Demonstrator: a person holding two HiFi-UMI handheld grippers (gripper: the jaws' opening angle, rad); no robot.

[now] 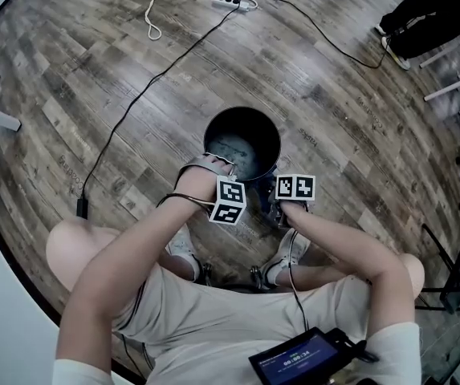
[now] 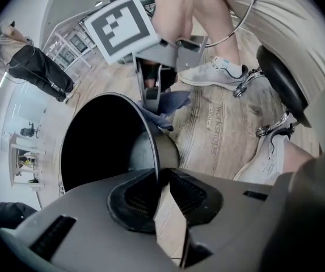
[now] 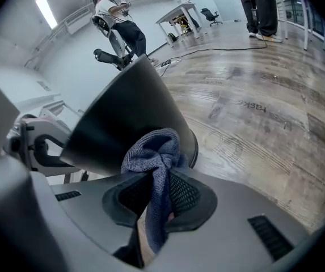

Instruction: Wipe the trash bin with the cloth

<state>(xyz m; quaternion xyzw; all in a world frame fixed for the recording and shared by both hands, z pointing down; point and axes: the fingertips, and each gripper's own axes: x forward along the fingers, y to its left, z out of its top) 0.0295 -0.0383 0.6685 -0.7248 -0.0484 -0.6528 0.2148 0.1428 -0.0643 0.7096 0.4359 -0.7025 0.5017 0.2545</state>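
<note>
A black round trash bin (image 1: 271, 127) stands on the wood floor in front of my feet. My left gripper (image 1: 217, 163) comes down on its near-left edge. In the left gripper view the thin bin rim (image 2: 151, 146) runs between the pads, and the gripper (image 2: 159, 180) is shut on it. My right gripper (image 1: 274, 204) is at the bin's near-right outer side, shut on a blue cloth (image 3: 153, 152). The bunched cloth (image 2: 168, 103) lies against the bin's dark outer wall (image 3: 128, 112), with the right gripper (image 3: 156, 197) pinching its lower part.
My two white shoes (image 1: 183, 251) (image 1: 282, 259) sit close behind the bin. A power strip (image 1: 235, 1) and cables (image 1: 133, 103) lie on the floor beyond it. Chair legs (image 1: 454, 87) stand at the right. A tablet (image 1: 302, 358) rests on my lap.
</note>
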